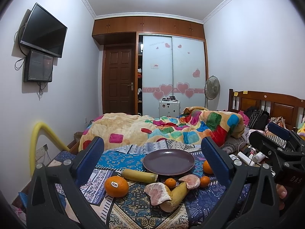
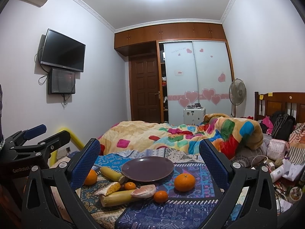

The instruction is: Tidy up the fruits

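Both of my jaws stand wide apart and hold nothing. My left gripper [image 1: 152,152] hovers low over the near end of the bed [image 1: 133,206], which is spread with a patterned blue cloth [image 2: 171,208], and my right gripper [image 2: 149,152] hangs just to its right at about the same height.

Between the blue pads sits a dark purple plate [image 1: 168,162], bare, a little way in from the near edge. The fruit lies scattered around its near rim. At near left is a big orange with a sticker [image 1: 116,186]. Behind it, touching the plate's left rim, lies a yellow stalk piece [image 1: 140,175]. A second stalk piece [image 1: 174,198] lies nearer me, with a peeled pomelo segment [image 1: 158,193] leaning on it. Another pomelo segment [image 1: 190,181] rests just right of that, flanked by two small tangerines [image 1: 170,182], one on each side. A larger orange [image 2: 184,179] sits alone to the right of the plate, clear of the rest.

Farther off, a bright patchwork blanket [image 1: 171,127] is heaped across the bed. Beyond it stand a sliding wardrobe with pink hearts [image 1: 173,72], a brown door [image 1: 119,80] and a standing fan [image 1: 212,87]. A television [image 1: 43,31] hangs on the left wall.
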A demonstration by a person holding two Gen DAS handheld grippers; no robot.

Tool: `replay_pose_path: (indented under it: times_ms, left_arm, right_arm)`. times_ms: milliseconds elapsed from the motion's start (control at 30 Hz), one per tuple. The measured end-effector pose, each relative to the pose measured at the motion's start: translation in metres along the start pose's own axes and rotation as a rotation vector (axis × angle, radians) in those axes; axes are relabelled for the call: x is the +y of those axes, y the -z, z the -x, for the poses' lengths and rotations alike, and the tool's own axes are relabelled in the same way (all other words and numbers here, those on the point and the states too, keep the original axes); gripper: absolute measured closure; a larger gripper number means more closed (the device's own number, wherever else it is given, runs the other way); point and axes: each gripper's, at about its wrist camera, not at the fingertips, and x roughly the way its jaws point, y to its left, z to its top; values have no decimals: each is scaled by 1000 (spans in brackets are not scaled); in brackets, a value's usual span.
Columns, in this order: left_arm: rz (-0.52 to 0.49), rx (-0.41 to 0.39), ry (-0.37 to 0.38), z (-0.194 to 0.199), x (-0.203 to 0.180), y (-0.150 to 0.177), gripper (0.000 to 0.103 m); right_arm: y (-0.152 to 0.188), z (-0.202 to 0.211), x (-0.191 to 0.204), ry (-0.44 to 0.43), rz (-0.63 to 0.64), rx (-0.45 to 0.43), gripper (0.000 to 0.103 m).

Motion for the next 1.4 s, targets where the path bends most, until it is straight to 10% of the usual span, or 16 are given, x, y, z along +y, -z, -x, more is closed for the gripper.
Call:
replay_pose_path:
  times_ms: [600,1400]
  left_arm:
    - [-1,75,-5,-23,8,16,0]
    - [21,461,-42,-125,70,91,20]
  right_arm:
    - [20,-21,-9,35,-14,91,0]
    - [73,-96,-46,52,85,420,20]
